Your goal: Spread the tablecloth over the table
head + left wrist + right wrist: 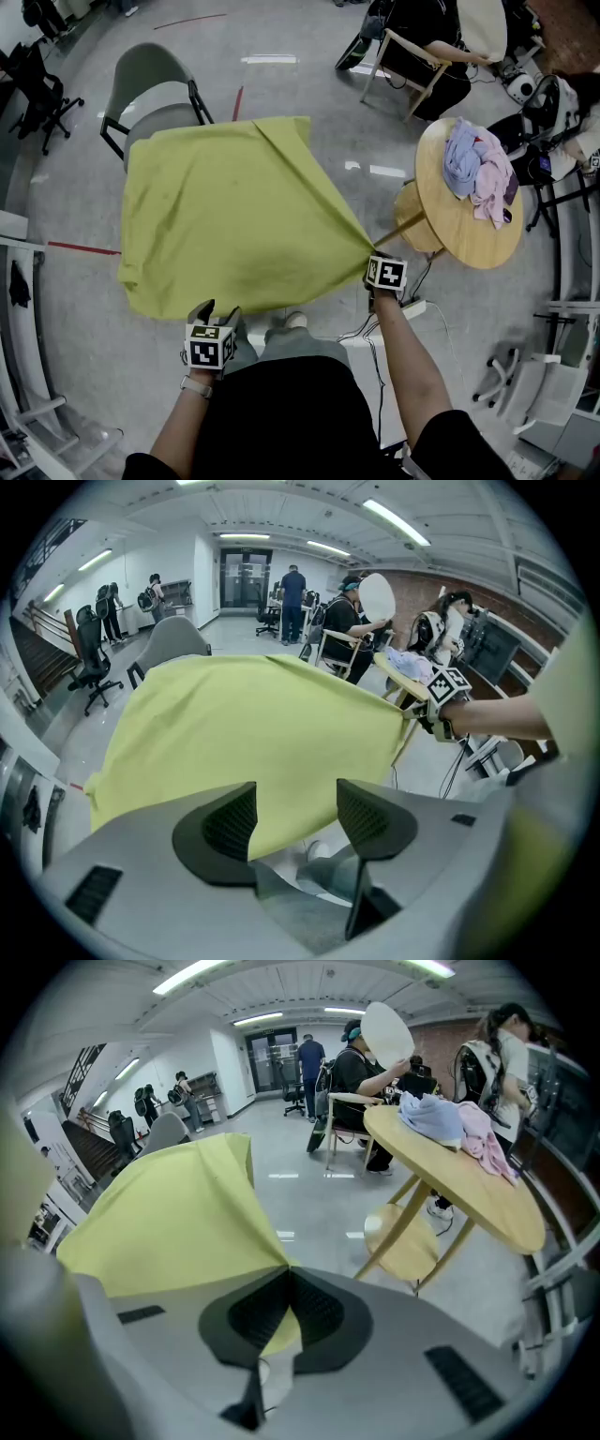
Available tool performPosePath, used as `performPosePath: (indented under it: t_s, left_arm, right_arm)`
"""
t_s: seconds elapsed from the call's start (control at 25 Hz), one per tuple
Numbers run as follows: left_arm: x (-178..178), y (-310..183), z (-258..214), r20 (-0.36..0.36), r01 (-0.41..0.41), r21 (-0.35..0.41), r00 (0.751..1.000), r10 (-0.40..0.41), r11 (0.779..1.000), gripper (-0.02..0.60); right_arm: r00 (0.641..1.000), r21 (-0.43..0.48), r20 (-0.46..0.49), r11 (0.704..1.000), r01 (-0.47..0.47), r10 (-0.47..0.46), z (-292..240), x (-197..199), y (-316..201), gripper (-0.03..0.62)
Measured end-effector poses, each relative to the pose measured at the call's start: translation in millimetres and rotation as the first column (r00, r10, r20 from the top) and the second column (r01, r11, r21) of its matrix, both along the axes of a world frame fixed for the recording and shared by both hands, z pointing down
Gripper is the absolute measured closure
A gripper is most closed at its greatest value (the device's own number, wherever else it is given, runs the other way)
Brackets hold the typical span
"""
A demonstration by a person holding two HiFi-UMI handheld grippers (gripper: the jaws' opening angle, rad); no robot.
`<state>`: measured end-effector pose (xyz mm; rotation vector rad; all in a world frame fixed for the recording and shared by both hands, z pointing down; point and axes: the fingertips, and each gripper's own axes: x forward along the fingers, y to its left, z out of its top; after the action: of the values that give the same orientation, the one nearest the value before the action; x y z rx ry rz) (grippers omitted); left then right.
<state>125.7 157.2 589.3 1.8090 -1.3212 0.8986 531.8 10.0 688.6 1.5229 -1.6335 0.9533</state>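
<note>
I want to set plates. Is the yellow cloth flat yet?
Mostly spread, not flat: the yellow cloth lies open, but a flap is folded over and the right hand-held gripper pinches its corner.

Open-plan office or lab workspace: a polished grey floor (281,84) marked with red tape (82,248) spreads around a round wooden table (450,234). Beyond the table a seated person (431,56) works. Further beyond are glass double doors (244,578). A black wheeled office chair (42,89) stands far left of the table, a power strip (414,307) lies near its foot, and strip lights (197,974) run overhead.
</note>
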Motion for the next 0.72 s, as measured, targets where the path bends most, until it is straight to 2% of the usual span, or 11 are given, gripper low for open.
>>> performPosePath:
  t_s: [0.28, 0.56, 0.72]
  left_arm:
    - [4.8, -2.6, 3.0, 0.003, -0.003, -0.004, 1.000, 0.003, 1.000, 0.314]
    - [2.5, -2.3, 6.9, -0.004, 0.014, -0.014, 1.000, -0.015, 1.000, 0.314]
    - [-3.2, -0.5, 7.8, -0.009, 0.025, -0.017, 1.000, -0.025, 1.000, 0.314]
  right_arm:
    - [0.999, -0.016, -0.005, 0.999, -0.035, 0.035, 10.0, 25.5, -2.0, 0.580]
    - [0.998, -0.041, 0.039, 0.998, -0.039, 0.040, 20.1, 21.1, 2.8, 0.577]
    - [0.997, -0.046, 0.058, 0.998, -0.050, 0.053, 19.8, 15.4, 5.2, 0.547]
